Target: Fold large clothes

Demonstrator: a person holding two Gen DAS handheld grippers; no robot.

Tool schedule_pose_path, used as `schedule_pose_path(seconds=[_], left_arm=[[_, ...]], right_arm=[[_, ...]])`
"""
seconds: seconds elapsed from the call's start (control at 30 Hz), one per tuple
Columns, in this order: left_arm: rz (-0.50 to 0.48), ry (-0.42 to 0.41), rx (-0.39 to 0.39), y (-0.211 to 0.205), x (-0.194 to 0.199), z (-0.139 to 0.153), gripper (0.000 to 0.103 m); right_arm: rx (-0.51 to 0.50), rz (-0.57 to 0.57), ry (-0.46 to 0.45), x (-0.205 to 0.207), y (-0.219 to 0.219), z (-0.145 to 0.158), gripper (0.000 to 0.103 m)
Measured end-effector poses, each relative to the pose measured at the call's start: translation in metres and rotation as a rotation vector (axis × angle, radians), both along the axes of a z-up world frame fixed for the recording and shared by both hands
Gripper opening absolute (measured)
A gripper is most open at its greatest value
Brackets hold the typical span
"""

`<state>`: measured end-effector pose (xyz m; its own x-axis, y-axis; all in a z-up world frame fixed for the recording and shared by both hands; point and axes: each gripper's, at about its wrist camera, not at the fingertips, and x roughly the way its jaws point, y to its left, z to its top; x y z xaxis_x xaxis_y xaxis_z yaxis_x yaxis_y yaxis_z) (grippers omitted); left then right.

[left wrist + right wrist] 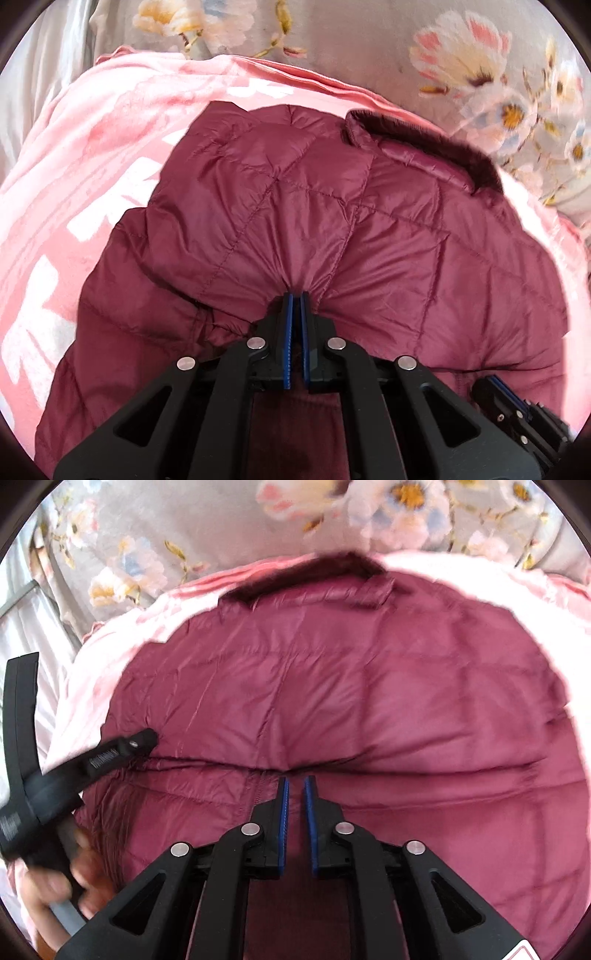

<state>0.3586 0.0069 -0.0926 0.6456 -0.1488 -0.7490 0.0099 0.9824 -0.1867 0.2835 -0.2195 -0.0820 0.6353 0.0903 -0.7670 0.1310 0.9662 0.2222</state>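
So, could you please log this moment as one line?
left tongs: shut on maroon jacket | right tongs: slightly open at the jacket's fold | jacket lies on pink blanket

Under my claws a floral bedsheet (369, 37) covers the bed; a pink blanket (92, 147) lies directly on it, reaching its left edge.

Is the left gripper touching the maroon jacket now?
Touching. The left wrist view shows the left gripper shut on a pinch of the maroon jacket, with wrinkles radiating from its fingertips.
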Motion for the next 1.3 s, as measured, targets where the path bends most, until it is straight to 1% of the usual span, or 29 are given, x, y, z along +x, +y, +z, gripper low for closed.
schedule_pose_path(seconds=[0.07, 0.1, 0.13, 0.17, 0.2, 0.23, 0.27, 0.3, 0.37, 0.43, 0.47, 0.5, 0.6, 0.67, 0.7, 0.83, 0.9, 0.93, 0.97, 1.0, 1.03, 1.07, 1.13, 1.2, 1.23, 1.3], left_arm=[[0.008, -0.017, -0.077, 0.008, 0.004, 0.016, 0.004], [0.012, -0.037, -0.120, 0.012, 0.008, 0.029, 0.004], [0.010, -0.048, -0.153, 0.013, 0.014, 0.038, 0.004], [0.008, -0.060, -0.199, 0.013, 0.021, 0.048, 0.008], [0.007, -0.065, -0.234, 0.013, 0.028, 0.055, 0.012], [0.003, -0.071, -0.284, 0.012, 0.038, 0.063, 0.015], [0.000, -0.074, -0.316, 0.010, 0.047, 0.068, 0.022], [0.004, -0.070, -0.338, 0.007, 0.061, 0.072, 0.030], [0.010, -0.065, -0.366, 0.002, 0.083, 0.073, 0.035], [0.013, -0.031, -0.391, -0.002, 0.105, 0.066, 0.038], [0.014, -0.008, -0.411, -0.004, 0.117, 0.060, 0.045], [0.025, 0.012, -0.420, -0.005, 0.125, 0.054, 0.048], [0.042, 0.091, -0.475, -0.008, 0.154, 0.026, 0.048], [0.038, 0.149, -0.531, -0.011, 0.170, 0.008, 0.048], [0.036, 0.171, -0.539, -0.014, 0.176, 0.001, 0.048], [0.018, 0.206, -0.565, -0.020, 0.187, -0.013, 0.048], [0.009, 0.228, -0.601, -0.021, 0.192, -0.018, 0.046], [0.003, 0.235, -0.630, -0.020, 0.194, -0.019, 0.043], [-0.008, 0.235, -0.657, -0.019, 0.195, -0.018, 0.030], [-0.025, 0.234, -0.678, -0.019, 0.196, -0.017, 0.010], [-0.049, 0.228, -0.701, -0.020, 0.195, -0.013, 0.002], [-0.061, 0.212, -0.717, -0.020, 0.193, -0.007, 0.004], [-0.087, 0.152, -0.745, -0.018, 0.186, 0.012, 0.003], [-0.126, 0.110, -0.767, -0.015, 0.176, 0.031, 0.002], [-0.142, 0.070, -0.745, -0.013, 0.167, 0.041, 0.002], [-0.139, 0.023, -0.653, -0.009, 0.154, 0.048, 0.002]], right_arm=[[-0.022, -0.020, -0.038, 0.000, -0.013, 0.013, 0.012], [-0.022, -0.038, -0.057, 0.004, -0.024, 0.020, 0.013], [-0.016, -0.051, -0.067, 0.007, -0.032, 0.025, 0.016], [0.005, -0.081, -0.085, 0.016, -0.048, 0.032, 0.020], [0.020, -0.097, -0.096, 0.021, -0.057, 0.035, 0.021], [0.052, -0.130, -0.117, 0.030, -0.073, 0.040, 0.024], [0.070, -0.150, -0.127, 0.036, -0.082, 0.042, 0.029], [0.091, -0.169, -0.136, 0.045, -0.092, 0.044, 0.031], [0.133, -0.208, -0.143, 0.066, -0.112, 0.044, 0.037], [0.166, -0.221, -0.135, 0.082, -0.121, 0.042, 0.039], [0.188, -0.227, -0.128, 0.092, -0.125, 0.038, 0.039], [0.211, -0.228, -0.119, 0.101, -0.127, 0.034, 0.039], [0.254, -0.219, -0.089, 0.119, -0.127, 0.020, 0.040], [0.263, -0.207, -0.067, 0.129, -0.121, 0.011, 0.040], [0.264, -0.201, -0.059, 0.133, -0.120, 0.008, 0.040], [0.255, -0.167, -0.044, 0.145, -0.109, 0.001, 0.045], [0.247, -0.157, -0.043, 0.150, -0.105, 0.000, 0.044], [0.242, -0.147, -0.043, 0.153, -0.102, 0.000, 0.043], [0.242, -0.140, -0.044, 0.155, -0.100, 0.000, 0.036], [0.239, -0.131, -0.045, 0.158, -0.099, 0.001, 0.031], [0.236, -0.126, -0.047, 0.159, -0.098, 0.001, 0.019], [0.231, -0.124, -0.062, 0.160, -0.097, 0.005, 0.016], [0.230, -0.128, -0.124, 0.152, -0.096, 0.017, 0.011], [0.234, -0.118, -0.188, 0.138, -0.097, 0.028, 0.010], [0.224, -0.117, -0.198, 0.132, -0.098, 0.029, 0.010], [0.195, -0.116, -0.174, 0.129, -0.099, 0.021, 0.010]])
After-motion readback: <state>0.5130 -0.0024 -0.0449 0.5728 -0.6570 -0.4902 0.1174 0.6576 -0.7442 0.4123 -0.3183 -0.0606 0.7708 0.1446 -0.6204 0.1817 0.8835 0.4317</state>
